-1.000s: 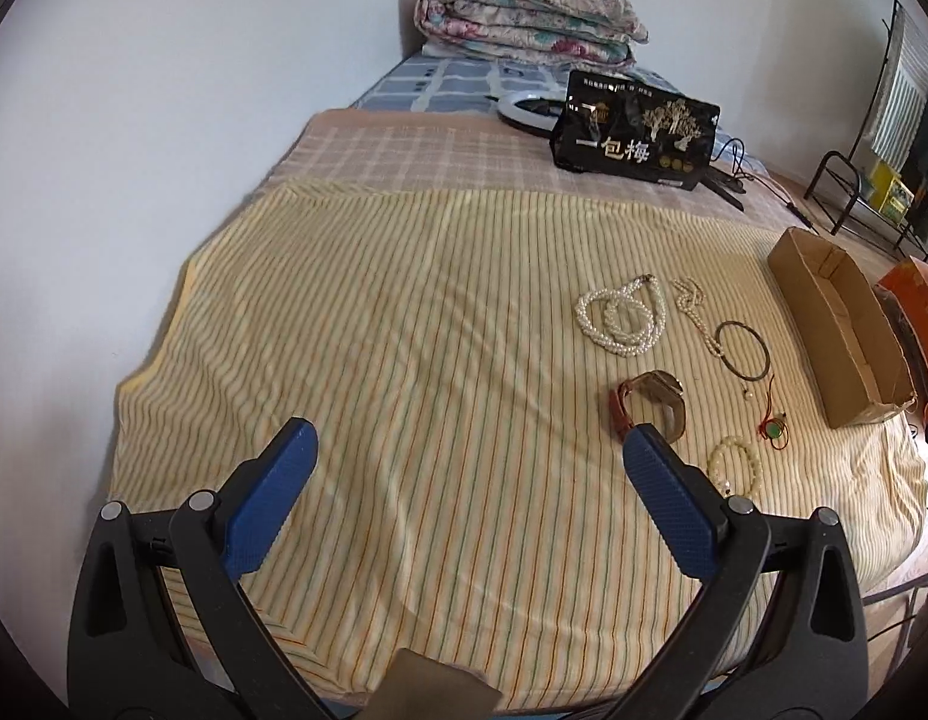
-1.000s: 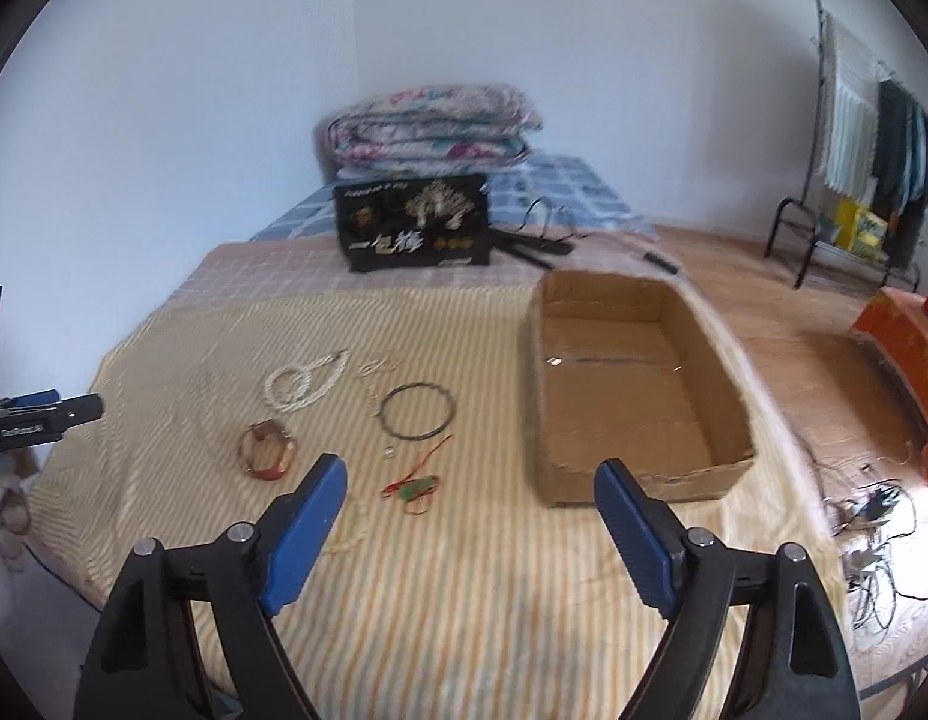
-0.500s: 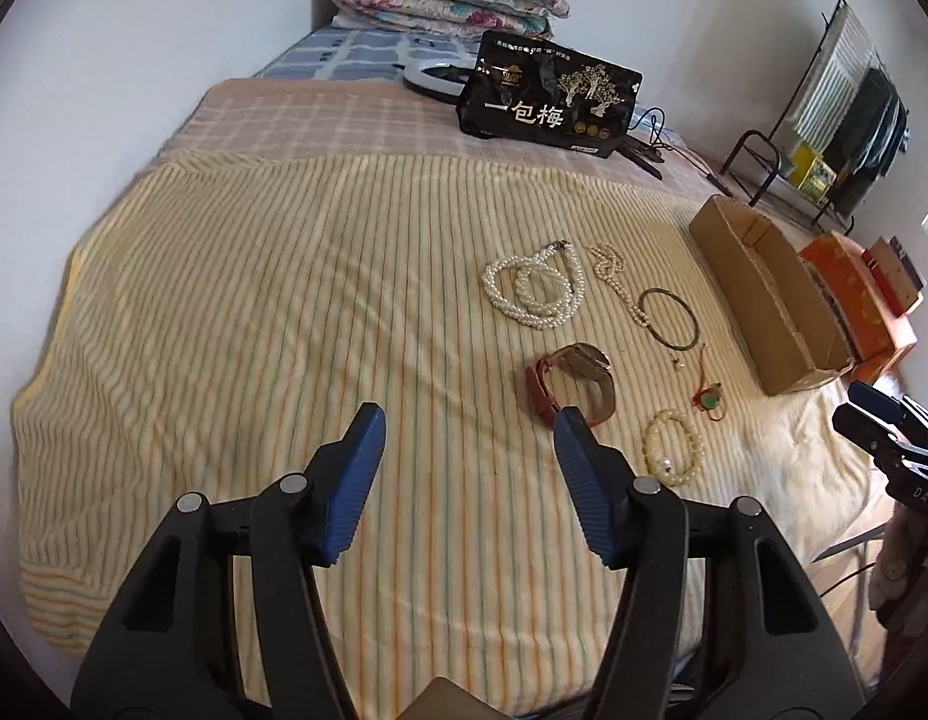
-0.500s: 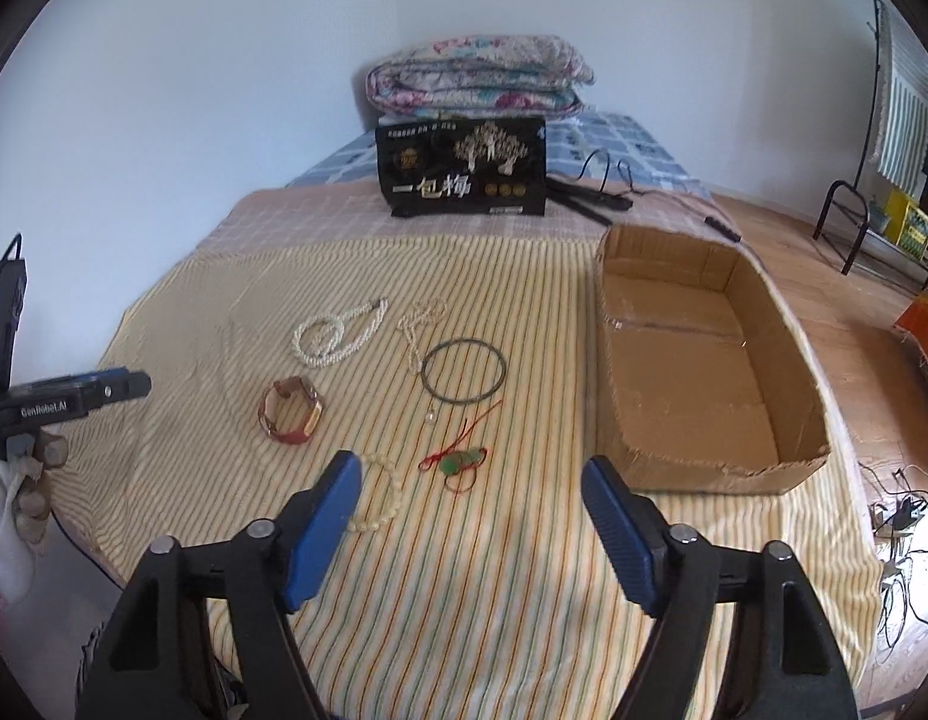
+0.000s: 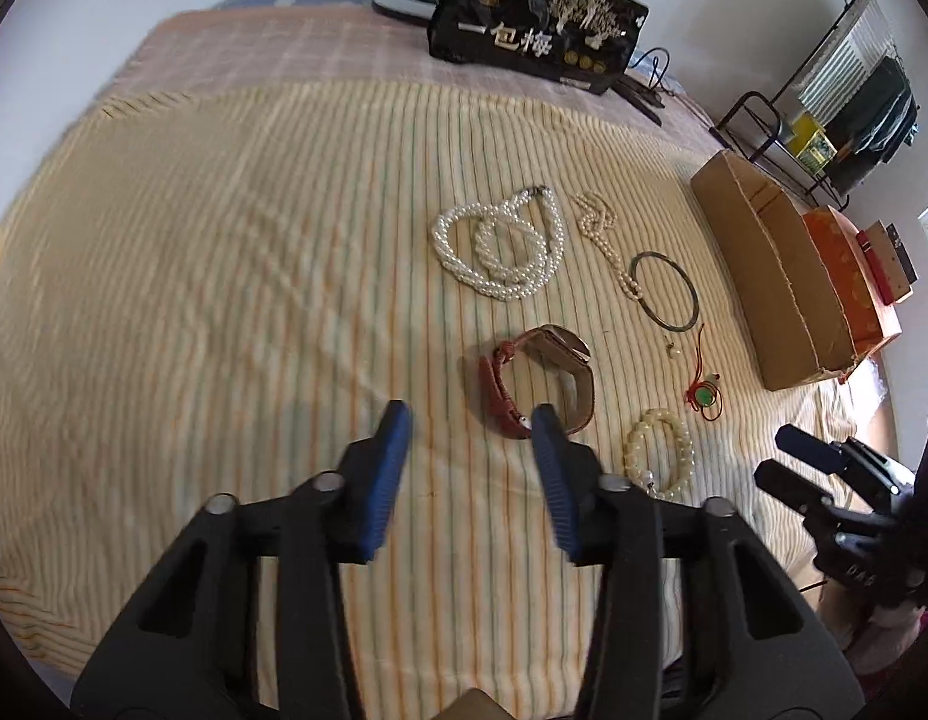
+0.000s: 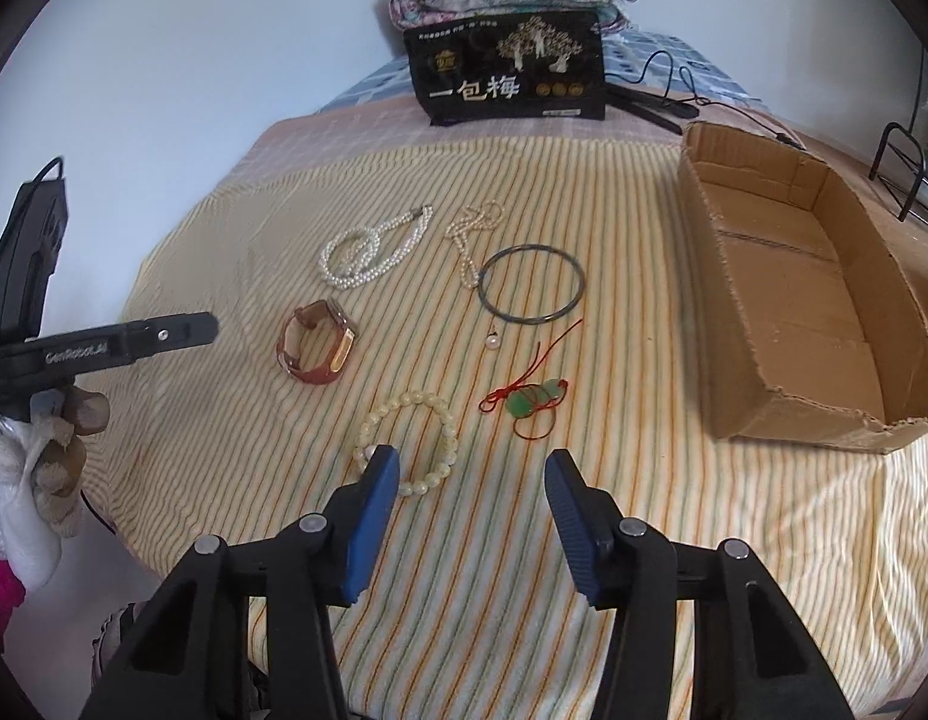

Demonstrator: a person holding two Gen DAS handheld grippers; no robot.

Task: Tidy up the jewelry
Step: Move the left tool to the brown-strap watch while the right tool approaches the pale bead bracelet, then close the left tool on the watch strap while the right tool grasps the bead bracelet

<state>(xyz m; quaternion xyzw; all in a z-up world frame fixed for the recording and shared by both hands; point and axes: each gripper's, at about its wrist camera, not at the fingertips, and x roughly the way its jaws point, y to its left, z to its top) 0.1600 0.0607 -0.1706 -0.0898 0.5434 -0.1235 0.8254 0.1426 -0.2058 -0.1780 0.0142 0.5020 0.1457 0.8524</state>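
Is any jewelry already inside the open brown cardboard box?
No. The open brown cardboard box shows only its bare floor; every piece lies on the striped yellow blanket.

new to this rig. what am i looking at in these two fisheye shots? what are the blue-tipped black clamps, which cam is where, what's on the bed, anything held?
There is no robot here. A person holds a handheld two-finger clamp in each hand, and each clamp carries a fisheye camera looking forward along its blue-padded fingers.

One shot comes from the left gripper, the other from the right gripper. Each view also catches the other tool at its edge.

Both are open and hold nothing.

On the striped blanket lie a multi-strand pearl necklace, a thinner pearl strand, a dark bangle, a loose pearl, a green pendant on red cord, a pale bead bracelet and a brown watch. An open cardboard box sits on the right with no jewelry in it, and a black printed box stands behind.
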